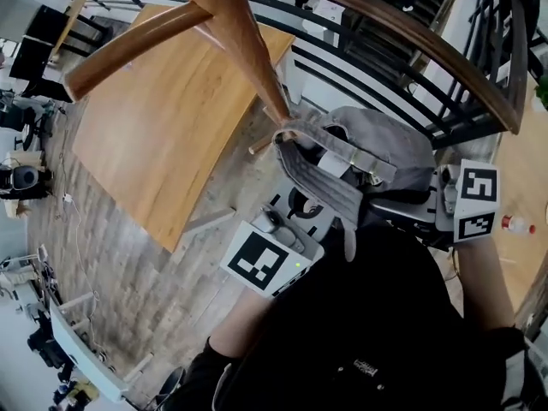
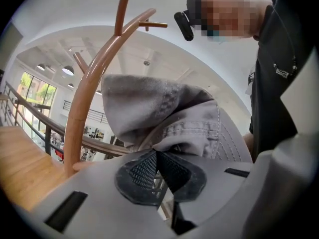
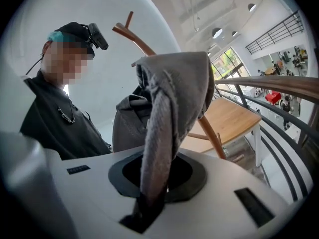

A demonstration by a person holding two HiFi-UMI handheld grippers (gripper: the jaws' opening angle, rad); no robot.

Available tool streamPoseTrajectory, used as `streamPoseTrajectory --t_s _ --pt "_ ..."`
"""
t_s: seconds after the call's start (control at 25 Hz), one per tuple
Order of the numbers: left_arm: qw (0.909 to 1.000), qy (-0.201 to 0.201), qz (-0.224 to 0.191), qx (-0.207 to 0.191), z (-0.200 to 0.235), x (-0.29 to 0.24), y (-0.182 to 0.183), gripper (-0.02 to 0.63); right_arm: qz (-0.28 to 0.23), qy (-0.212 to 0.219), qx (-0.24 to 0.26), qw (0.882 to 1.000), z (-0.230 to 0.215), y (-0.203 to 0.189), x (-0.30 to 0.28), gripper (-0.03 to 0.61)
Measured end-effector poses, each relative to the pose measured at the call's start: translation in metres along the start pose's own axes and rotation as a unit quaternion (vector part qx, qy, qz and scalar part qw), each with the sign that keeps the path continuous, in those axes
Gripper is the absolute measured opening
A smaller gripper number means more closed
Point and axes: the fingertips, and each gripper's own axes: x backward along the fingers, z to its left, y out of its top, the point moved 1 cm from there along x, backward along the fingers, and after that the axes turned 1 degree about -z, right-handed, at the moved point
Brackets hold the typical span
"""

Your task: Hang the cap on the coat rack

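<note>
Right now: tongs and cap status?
Shut on cap: left tongs, right tongs. Cap not yet on coat rack, held beside its pole. Nothing seen blocking.

No words, numbers or brands can be read. The small white print on the black shirt (image 1: 366,368), below the left gripper (image 1: 301,197), is too tiny to make out. The white tag (image 1: 332,168) inside the cap (image 1: 385,135), just above that gripper, is blurred. Its cube (image 1: 261,259) bears only a black-and-white square pattern.

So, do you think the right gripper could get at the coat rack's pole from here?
Probably yes: the coat rack's pole stands close beside the cap with nothing between them. But the right gripper and left gripper are both shut on the cap, so they would have to move together.
</note>
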Motion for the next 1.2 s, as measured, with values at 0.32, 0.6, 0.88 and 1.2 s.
streamPoseTrajectory --t_s 0.32,0.6,0.88,1.2 --pt "0.9983 -0.014 0.03 0.048 -0.009 -0.013 -0.047 0.004 0.02 -0.013 -0.058 0.998 -0.013 -0.038 0.012 0.061" --pt "0.9956 -0.009 0.05 0.079 -0.013 -0.016 -0.076 0.004 0.034 -0.013 -0.09 0.995 -0.022 -0.064 0.014 0.061" --pt "0.9952 0.003 0.059 0.078 -0.011 -0.017 -0.085 0.004 0.036 -0.001 -0.103 0.994 -0.028 -0.07 0.013 0.061" --pt "0.9946 0.012 0.067 0.078 0.0 -0.021 -0.091 0.004 0.044 0.009 -0.119 0.992 -0.041 -0.072 0.008 0.061"
